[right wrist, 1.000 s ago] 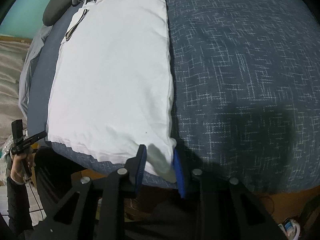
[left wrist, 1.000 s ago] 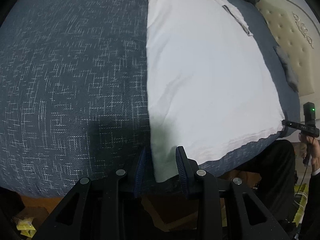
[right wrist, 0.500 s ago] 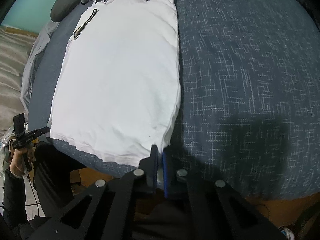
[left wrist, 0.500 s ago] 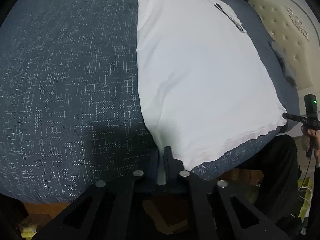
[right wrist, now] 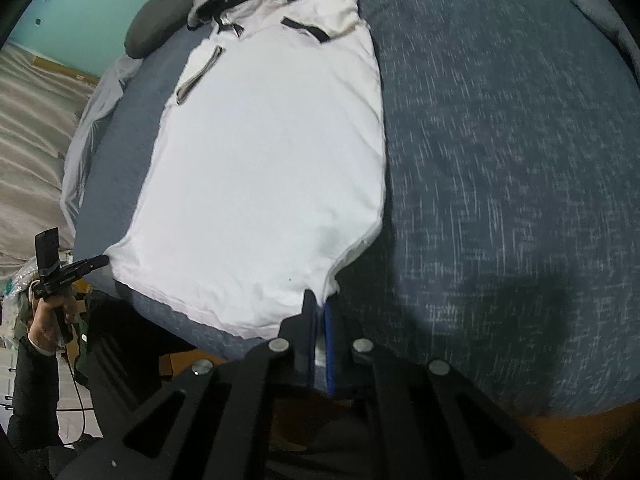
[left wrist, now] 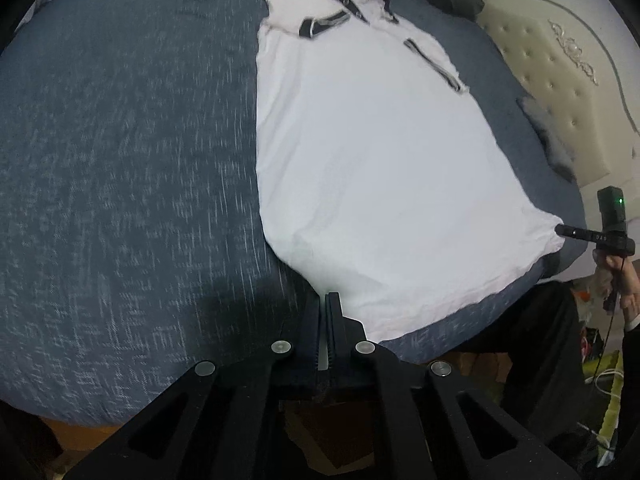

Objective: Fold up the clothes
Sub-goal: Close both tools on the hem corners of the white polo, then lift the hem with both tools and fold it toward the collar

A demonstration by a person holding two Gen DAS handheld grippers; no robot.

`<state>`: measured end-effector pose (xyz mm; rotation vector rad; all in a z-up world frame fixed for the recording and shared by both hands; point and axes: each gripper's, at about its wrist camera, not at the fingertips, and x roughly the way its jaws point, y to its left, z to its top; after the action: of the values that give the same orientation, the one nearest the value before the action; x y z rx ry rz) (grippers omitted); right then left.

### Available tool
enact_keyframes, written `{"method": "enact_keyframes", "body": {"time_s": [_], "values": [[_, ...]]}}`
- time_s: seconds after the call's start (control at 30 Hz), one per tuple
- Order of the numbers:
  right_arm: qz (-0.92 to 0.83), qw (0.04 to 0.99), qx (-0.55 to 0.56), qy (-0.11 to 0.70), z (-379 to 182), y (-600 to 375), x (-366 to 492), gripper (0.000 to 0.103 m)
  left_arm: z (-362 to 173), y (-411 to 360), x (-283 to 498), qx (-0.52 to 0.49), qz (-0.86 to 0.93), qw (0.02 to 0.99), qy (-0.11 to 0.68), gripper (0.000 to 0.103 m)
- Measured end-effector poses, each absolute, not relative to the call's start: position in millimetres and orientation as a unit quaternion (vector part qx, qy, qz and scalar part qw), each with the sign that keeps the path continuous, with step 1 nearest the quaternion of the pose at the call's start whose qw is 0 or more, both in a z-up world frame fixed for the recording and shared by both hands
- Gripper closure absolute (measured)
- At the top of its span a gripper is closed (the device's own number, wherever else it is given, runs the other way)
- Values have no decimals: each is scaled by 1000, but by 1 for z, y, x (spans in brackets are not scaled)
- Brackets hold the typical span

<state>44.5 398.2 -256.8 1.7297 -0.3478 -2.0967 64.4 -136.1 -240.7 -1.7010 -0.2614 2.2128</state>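
The left gripper has its jaws pressed together on one hem corner of the white polo shirt, a thin sliver of white cloth showing between the fingers. The right gripper is likewise closed, pinching the other hem corner, with white fabric caught between its dark finger and its blue-edged one. In the left wrist view the right gripper appears at the shirt's far hem corner, gripped by the person's hand; in the right wrist view the left gripper shows the same way at the opposite corner. From both pinched corners the shirt runs away across the blue patterned bedspread, lying mostly flat, its hem drawn slightly off the cover near the bed's edge. Its sleeves, with dark-trimmed cuffs, are folded in over the body at the far end, and the dark collar lies beyond them. Past the collar sits a dark grey pillow. Beside the shirt, off the bed's side, stands a cream tufted headboard, and a teal wall rises beyond the pillow.
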Motion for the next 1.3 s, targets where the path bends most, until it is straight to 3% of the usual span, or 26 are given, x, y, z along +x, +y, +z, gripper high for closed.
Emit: {"method": "enact_keyframes", "body": {"time_s": [0.63,1.3], "values": [[-791,207,557,-147,-185,405,-49,100,-178,-148,-18,-533,813,182,-150,100],[-816,185,520,-171,-170,398,-258,100,-170,-158,-237,-499,832,155,-184,100]]}}
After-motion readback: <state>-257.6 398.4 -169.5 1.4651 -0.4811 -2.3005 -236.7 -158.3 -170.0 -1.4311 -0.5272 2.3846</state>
